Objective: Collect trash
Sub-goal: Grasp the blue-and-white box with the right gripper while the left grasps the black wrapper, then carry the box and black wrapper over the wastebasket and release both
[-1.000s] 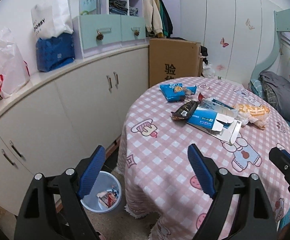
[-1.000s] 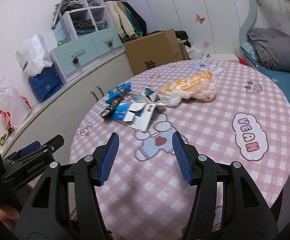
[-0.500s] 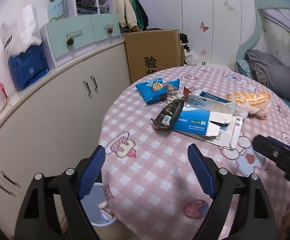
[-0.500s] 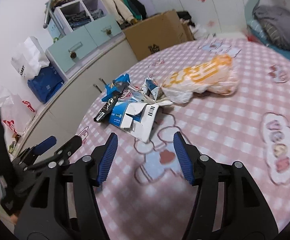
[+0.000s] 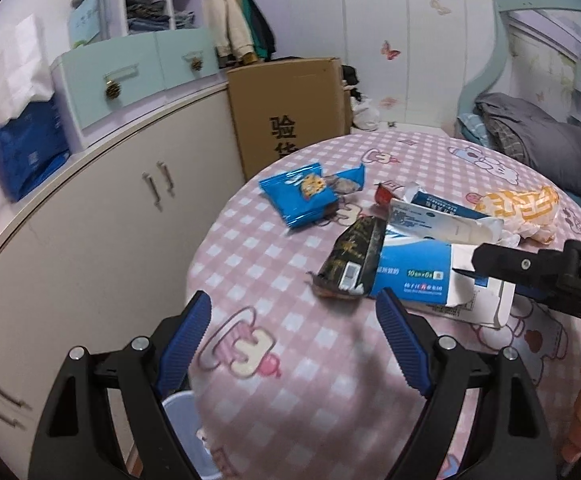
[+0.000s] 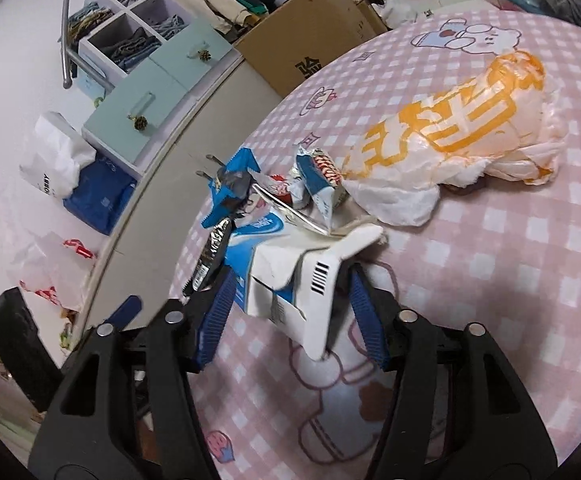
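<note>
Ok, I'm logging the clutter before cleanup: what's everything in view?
Table: 1, pink checked, centre.
Snack bag: 1, blue, far left.
Wrapper: 1, black, against carton.
Carton: 1, blue-white, mid-table.
Small wrapper: 1, blue-white, behind carton.
Plastic bag: 1, orange-white, right.
Bin: 1, pale blue, floor.
Cardboard box: 1, brown, beyond table.
Left gripper: 1, blue fingers, open, empty.
Right gripper: 1, blue fingers, just closing around carton, not yet pressing.

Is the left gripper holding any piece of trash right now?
No: the left gripper hangs over bare checked tablecloth, jaws wide and empty, short of the black wrapper.
</note>
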`<state>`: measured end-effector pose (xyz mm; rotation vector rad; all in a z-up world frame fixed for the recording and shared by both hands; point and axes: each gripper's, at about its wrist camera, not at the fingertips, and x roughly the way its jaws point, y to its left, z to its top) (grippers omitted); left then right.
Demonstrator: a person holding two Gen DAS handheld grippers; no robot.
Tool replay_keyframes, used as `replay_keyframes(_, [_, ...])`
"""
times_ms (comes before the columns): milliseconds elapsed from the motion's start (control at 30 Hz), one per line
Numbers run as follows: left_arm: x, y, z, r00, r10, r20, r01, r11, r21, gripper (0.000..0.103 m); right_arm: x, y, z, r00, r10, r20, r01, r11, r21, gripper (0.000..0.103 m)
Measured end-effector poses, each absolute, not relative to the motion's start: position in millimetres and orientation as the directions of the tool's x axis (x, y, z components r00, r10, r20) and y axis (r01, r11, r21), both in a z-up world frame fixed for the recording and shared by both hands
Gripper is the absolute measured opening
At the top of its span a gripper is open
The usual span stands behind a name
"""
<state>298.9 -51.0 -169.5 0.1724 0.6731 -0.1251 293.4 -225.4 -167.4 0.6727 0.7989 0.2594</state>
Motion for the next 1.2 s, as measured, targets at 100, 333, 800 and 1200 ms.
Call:
replay_keyframes(100, [311, -56, -173, 0.768, -0.075, -0.636, 0.189, 0.975, 0.114, 0.083, 296, -224, -171, 0.677, 0.465, -0.570, 0.029, 0.757, 0.652, 0.033])
replay_keyframes(333, [332, -63, -176, 0.732, -0.124, -0.670, 0.229, 0.971, 0.071, 0.075, 296, -226, -174, 0.681, 0.473, -0.559, 0.023, 0.749, 0.662, 0.033])
replay_keyframes(800, [314, -50, -177, 0.692, -0.196, -0.695, 0.245, 0.969, -0.029, 0.023, 277, -195, -139, 0.735, 0.406, -0.543, -0.062, 0.838, 0.542, 0.011])
replay_keyframes(1200, [244, 21, -142, 0.756, -0.215, -0.618, 0.159, 0.977, -0.146, 0.023, 230, -147, -88, 0.778, 0.401, -0.484, -0.163, 0.873, 0.460, 0.006])
